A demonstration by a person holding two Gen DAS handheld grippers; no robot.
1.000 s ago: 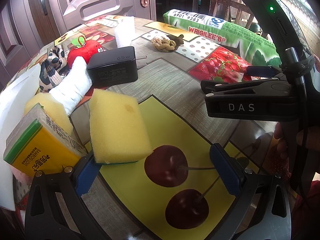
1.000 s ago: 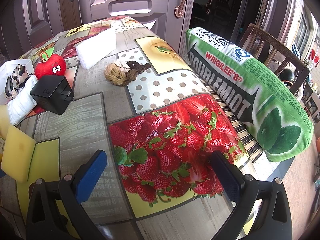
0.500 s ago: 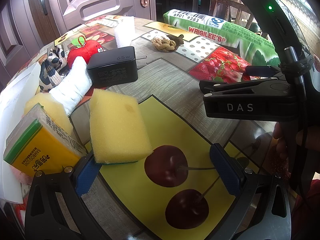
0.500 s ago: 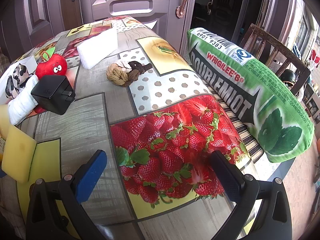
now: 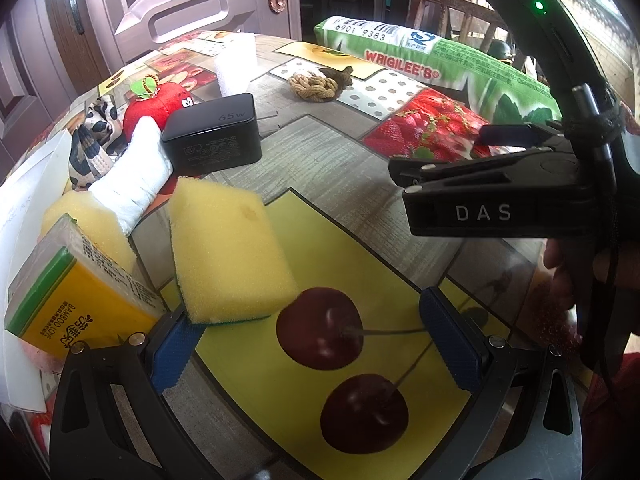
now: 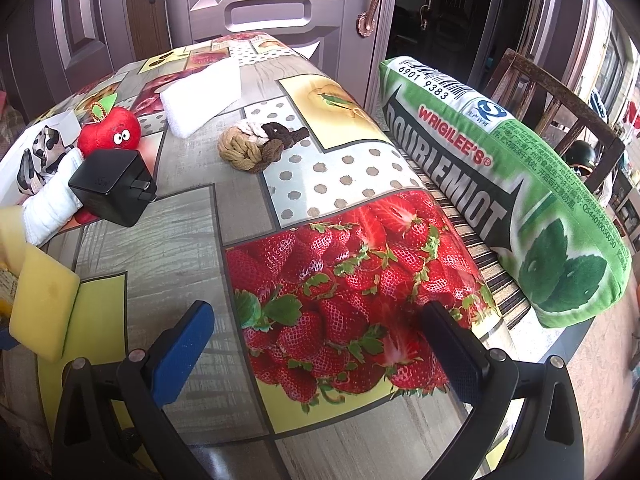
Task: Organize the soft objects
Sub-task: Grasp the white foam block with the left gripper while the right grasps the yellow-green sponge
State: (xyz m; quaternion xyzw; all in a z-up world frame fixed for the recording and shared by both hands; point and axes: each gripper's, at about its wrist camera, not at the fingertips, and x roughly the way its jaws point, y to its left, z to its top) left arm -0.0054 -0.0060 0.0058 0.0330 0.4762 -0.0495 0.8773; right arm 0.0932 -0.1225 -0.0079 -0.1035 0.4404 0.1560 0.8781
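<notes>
The left gripper (image 5: 308,336) was low over the table (image 5: 320,152), with its two blue fingers spread wide apart. Nothing was between them but the cherry picture on the cloth. The yellow sponge (image 5: 230,254) lay on the table just in front of the left finger (image 5: 174,354). Its near bottom corner looked like it touched that finger's tip, but it was not squeezed. The sponge had a thin green layer under it.

To the left of the sponge was a yellow tissue pack (image 5: 76,292), and behind that another yellow sponge (image 5: 86,224). A white rolled cloth (image 5: 134,174) lay across that one. Farther back sat a black charger (image 5: 214,138), a red apple toy (image 5: 162,102), a cow-spotted toy (image 5: 90,144), a white foam block (image 5: 236,66) and a rope knot (image 5: 316,86).

The right gripper (image 6: 320,344) was held over the strawberry picture, near the table's right edge. Its fingers were wide apart too, and it held nothing. From there the yellow sponge was far off to the left. A big green pillow (image 6: 520,192) lay on a bench beside the table, off to the right of the gripper.
</notes>
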